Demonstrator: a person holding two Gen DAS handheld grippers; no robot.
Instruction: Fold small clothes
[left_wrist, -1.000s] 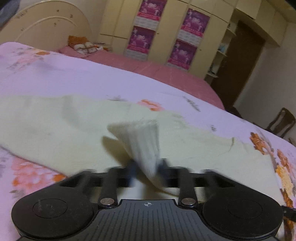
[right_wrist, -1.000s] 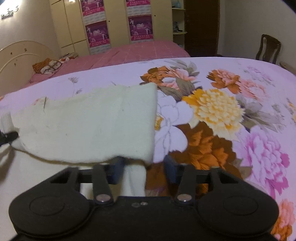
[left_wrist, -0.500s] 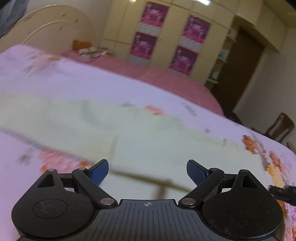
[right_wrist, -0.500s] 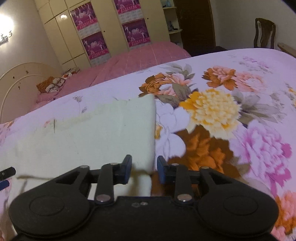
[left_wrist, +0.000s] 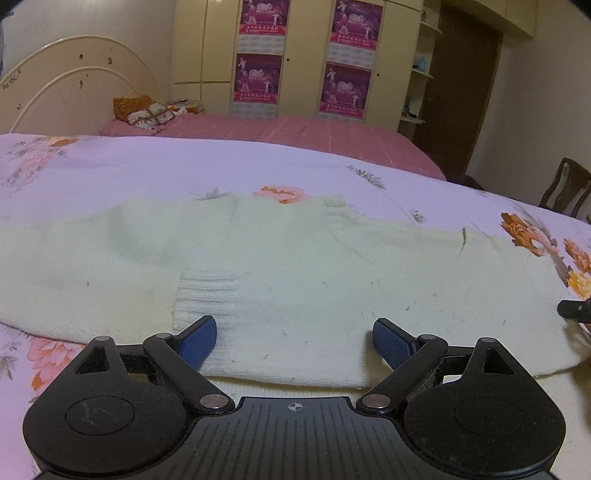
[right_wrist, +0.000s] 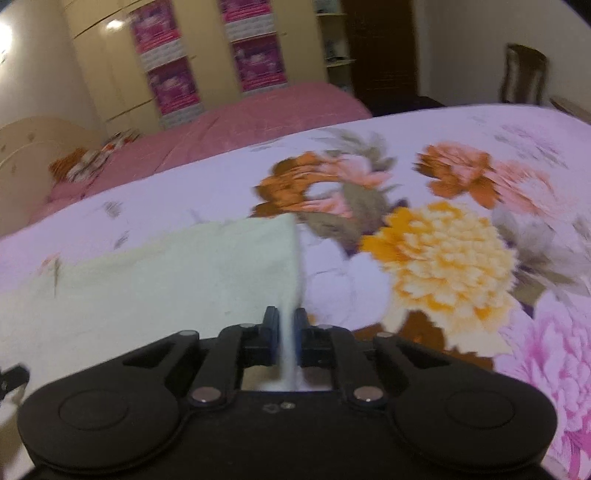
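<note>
A pale cream knitted sweater (left_wrist: 295, 266) lies spread flat across the bed (left_wrist: 147, 173), on a lilac bedspread printed with orange, yellow and pink flowers. One ribbed cuff (left_wrist: 207, 295) is folded in over the body of the garment, near the front edge.

The left gripper (left_wrist: 293, 341) hangs over that front edge with its jaws wide apart and nothing between them; the blue pad of the left-hand finger sits just beside the ribbed cuff. The right gripper (right_wrist: 284, 339) has its jaws clamped together on the sweater's right-hand edge, a thin strip of cream knit pinched between the pads. This view is blurred.

Beyond the floral bed stands a second bed with a pink cover (left_wrist: 295, 133) and a patterned pillow (left_wrist: 144, 110) by a cream curved headboard (left_wrist: 66, 85). Behind it a cream wardrobe (left_wrist: 207, 55) carries four magenta posters (left_wrist: 258, 77); their white writing is too small to read. A dark wooden door (left_wrist: 465, 92) and a wooden chair (left_wrist: 565, 192) are at the right.
</note>
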